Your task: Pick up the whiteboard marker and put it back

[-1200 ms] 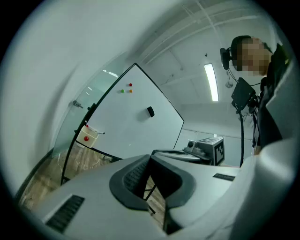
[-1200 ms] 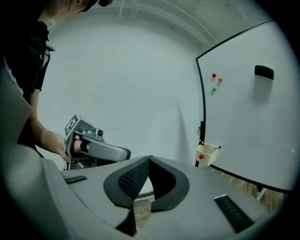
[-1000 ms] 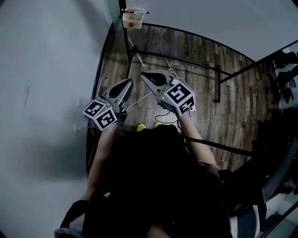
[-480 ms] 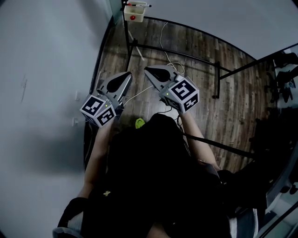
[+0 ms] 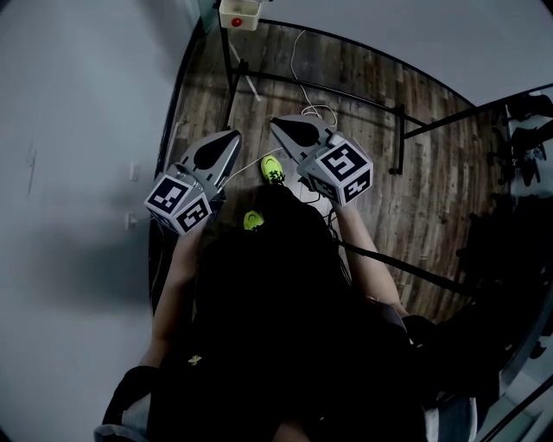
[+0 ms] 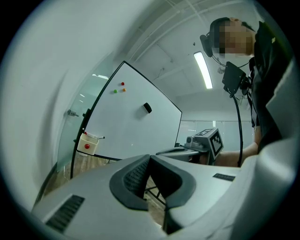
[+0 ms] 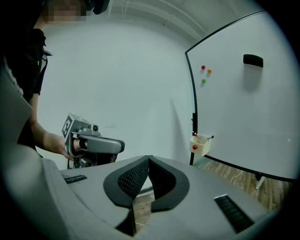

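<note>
A cream tray [image 7: 200,144] with a red dot hangs at the lower corner of the whiteboard [image 7: 243,117]. A thin marker [image 7: 206,138] lies across the tray's top. The left gripper view shows the same tray [image 6: 86,143] and marker [image 6: 96,137] well ahead. My left gripper [image 6: 150,157] is shut with nothing in it. Beside it my right gripper [image 7: 149,158] is also shut and empty. In the head view both grippers, left [image 5: 229,136] and right [image 5: 278,123], are held over the wooden floor, well short of the tray [image 5: 239,13].
The whiteboard stands on a black frame [image 5: 328,86] with feet on the plank floor. A black eraser [image 7: 253,60] and three small magnets [image 7: 205,72] stick to the board. A white cable [image 5: 298,65] trails over the floor. A grey wall [image 5: 78,173] runs along the left.
The tray has slid toward the top edge of the head view as the person steps toward the board. A yellow-green shoe now shows between the grippers. Both grippers stay shut.
</note>
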A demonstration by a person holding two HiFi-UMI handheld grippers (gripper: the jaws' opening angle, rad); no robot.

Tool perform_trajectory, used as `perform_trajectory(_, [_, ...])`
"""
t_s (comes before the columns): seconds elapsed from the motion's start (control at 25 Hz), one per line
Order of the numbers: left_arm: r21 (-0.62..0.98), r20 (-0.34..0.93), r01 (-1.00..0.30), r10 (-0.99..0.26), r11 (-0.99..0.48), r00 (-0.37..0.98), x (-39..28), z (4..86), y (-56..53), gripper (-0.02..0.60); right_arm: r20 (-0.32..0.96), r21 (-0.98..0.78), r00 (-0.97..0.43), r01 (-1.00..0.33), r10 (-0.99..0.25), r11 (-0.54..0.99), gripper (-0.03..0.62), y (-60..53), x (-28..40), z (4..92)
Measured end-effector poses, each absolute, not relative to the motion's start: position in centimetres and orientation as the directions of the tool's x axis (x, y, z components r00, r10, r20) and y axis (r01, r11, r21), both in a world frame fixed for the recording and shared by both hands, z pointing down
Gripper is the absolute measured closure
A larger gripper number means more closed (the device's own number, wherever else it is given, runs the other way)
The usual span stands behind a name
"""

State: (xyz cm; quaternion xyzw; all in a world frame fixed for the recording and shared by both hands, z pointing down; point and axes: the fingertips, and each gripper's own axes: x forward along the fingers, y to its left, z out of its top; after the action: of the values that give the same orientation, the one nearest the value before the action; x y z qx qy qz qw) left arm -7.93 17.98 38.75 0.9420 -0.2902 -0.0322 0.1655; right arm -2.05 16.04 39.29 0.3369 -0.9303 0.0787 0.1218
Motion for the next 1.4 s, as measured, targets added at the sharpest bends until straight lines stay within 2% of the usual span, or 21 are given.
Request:
perform_trajectory(0.4, [0.336, 0.072, -0.616, -0.633, -0.712, 0.771, -7.9, 39.9, 12.4, 0.568, 0.275, -0.100, -0.786, -0.596, -0.554, 0.797, 0.589, 9.8, -2.3, 40.4])
perform_trajectory(1.4, [0.373, 0.109, -0.658, -0.673, -0.655, 0.732, -4.0, 40.6, -2.5, 0.566, 0.282, -0.121, -0.831, -0.527, -0.480, 0.841, 0.589, -6.5, 0.2, 41.1])
